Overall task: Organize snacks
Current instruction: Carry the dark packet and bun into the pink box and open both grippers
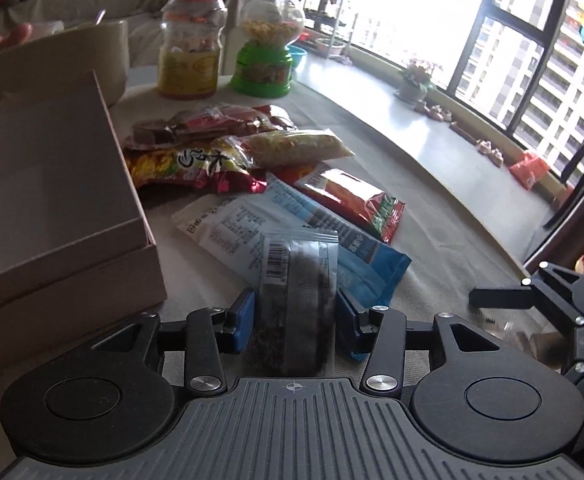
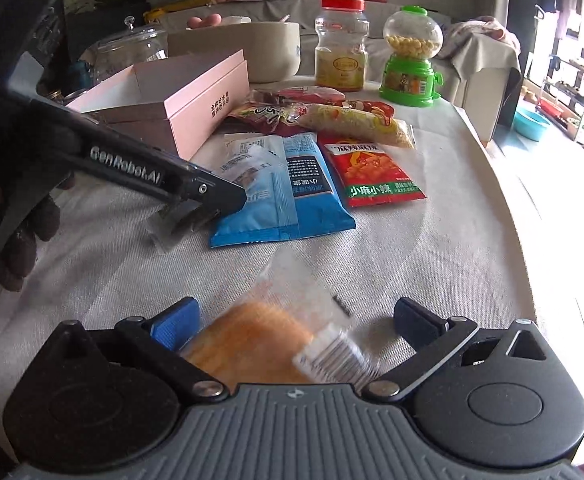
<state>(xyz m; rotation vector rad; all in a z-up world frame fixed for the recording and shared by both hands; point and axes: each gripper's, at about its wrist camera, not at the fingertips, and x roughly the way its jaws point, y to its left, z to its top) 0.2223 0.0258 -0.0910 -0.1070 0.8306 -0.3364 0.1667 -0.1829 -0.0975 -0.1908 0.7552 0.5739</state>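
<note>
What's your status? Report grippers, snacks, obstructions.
Left gripper open, dark packet between jaws. Right gripper open over orange packet. Nothing blocks pink box.

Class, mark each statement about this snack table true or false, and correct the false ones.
1. The pink box is open. True.
2. The jar has a green lid. False: its lid is red.
3. The red packet lies inside the box. False: it lies on the table, beside the blue packet.
4. An orange packet lies between the right tool's open fingers. True.
5. The candy dispenser is green. True.
</note>
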